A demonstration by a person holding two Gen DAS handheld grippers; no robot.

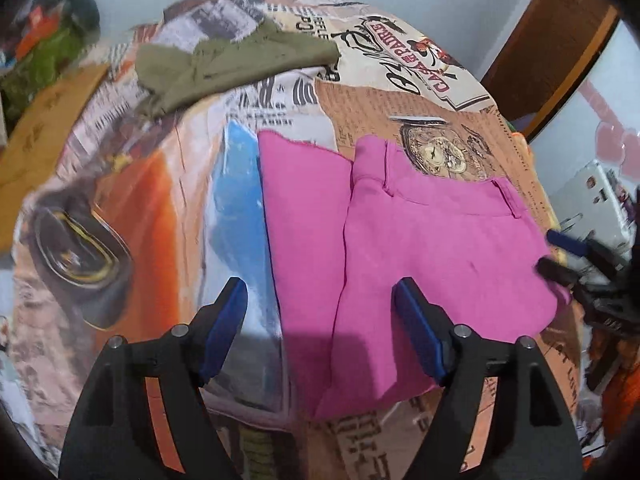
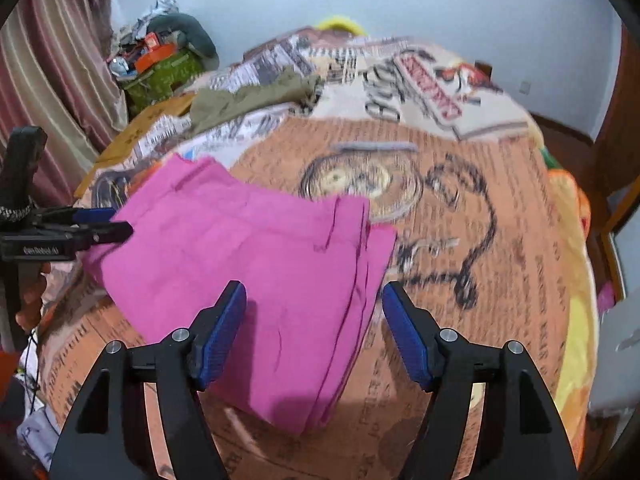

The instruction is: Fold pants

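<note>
Those pink pants (image 1: 420, 240), folded flat on the bed (image 2: 500, 240) just ahead of both tongs, look light and floppy, so pinch the stacked edges; left tongs (image 1: 320, 308) and right tongs (image 2: 314, 308) gape empty.

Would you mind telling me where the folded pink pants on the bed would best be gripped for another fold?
Probably the two near corners of the pink pants, one per gripper, from the near side. They lie flat on the bedspread, stacked edges facing the open left gripper and open right gripper, so low fingers could slide under all layers.
</note>
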